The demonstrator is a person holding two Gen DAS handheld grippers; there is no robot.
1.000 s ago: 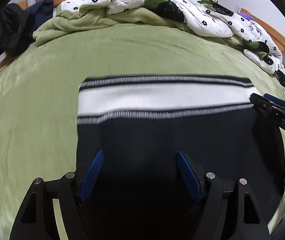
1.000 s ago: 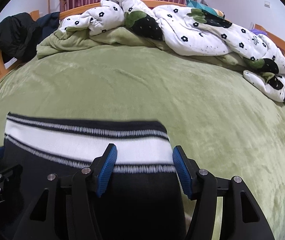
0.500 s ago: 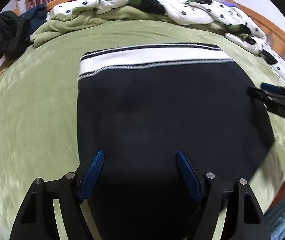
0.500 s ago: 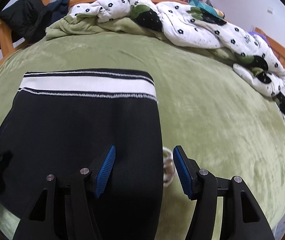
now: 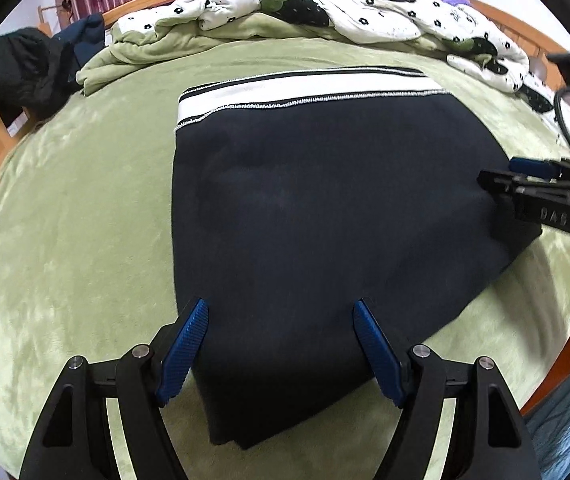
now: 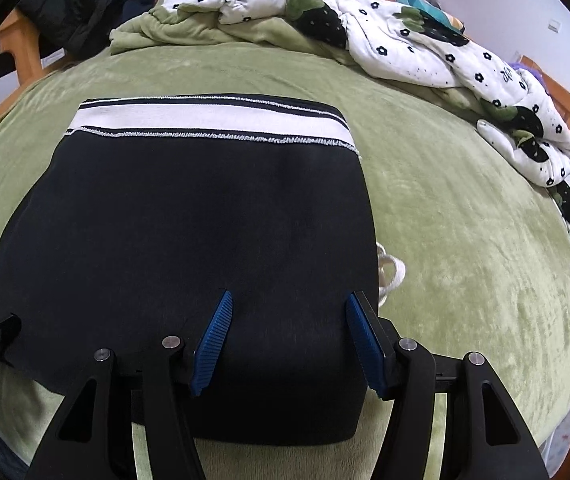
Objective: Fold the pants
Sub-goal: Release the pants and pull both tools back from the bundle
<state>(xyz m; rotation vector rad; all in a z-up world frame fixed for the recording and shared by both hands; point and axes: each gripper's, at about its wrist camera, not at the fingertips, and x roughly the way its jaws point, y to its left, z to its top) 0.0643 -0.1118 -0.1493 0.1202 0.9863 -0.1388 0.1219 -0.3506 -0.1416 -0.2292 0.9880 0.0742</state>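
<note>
Pants (image 5: 325, 220) lying folded on bed (image 5: 77, 220); left gripper (image 5: 281, 344) and right gripper (image 6: 289, 336) both hovering spread, gripping nothing. Near edge risking snagging, undoing fold.

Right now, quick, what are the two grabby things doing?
Left hand-held gripper: open, holding nothing, above the pants.
Right hand-held gripper: open, holding nothing, also above the pants.
</note>
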